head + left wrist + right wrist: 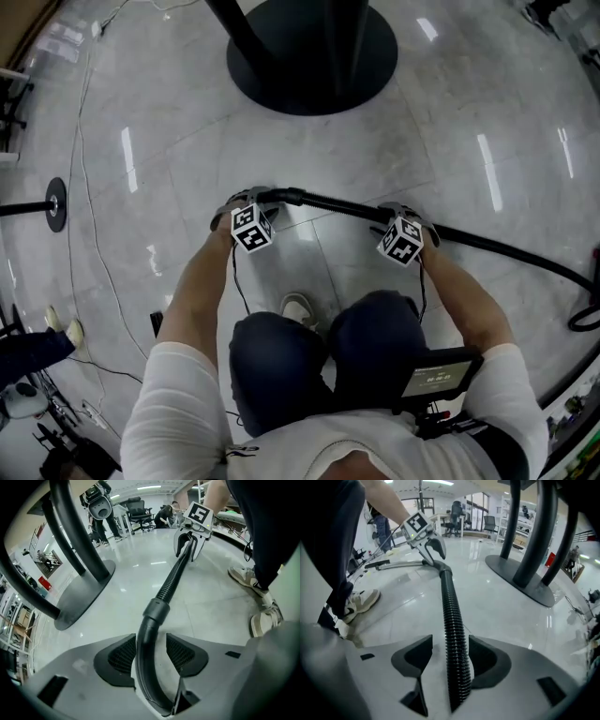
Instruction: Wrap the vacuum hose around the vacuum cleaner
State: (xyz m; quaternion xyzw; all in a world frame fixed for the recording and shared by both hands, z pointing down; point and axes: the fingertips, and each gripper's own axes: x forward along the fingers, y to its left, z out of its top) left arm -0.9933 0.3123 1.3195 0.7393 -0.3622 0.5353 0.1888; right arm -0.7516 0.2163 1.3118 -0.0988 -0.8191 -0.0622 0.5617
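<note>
The black vacuum hose (487, 242) runs across the pale floor from the left gripper to the right edge of the head view. Its smooth curved end piece (149, 634) lies between the pads of my left gripper (151, 645), with a gap on the right side, so the jaws stand open around it. The ribbed part (450, 606) passes between the pads of my right gripper (451, 657), also open, with a gap on the left. In the head view the left gripper (247, 199) and right gripper (405, 214) sit side by side along the hose. I cannot see the vacuum cleaner's body.
A big black round stand base (314, 66) with dark posts lies just beyond the hose. The person's shoe (298, 307) is on the floor below the grippers. A thin cable (89, 216) and a small round foot (56, 203) are at the left. Chairs and equipment stand far off.
</note>
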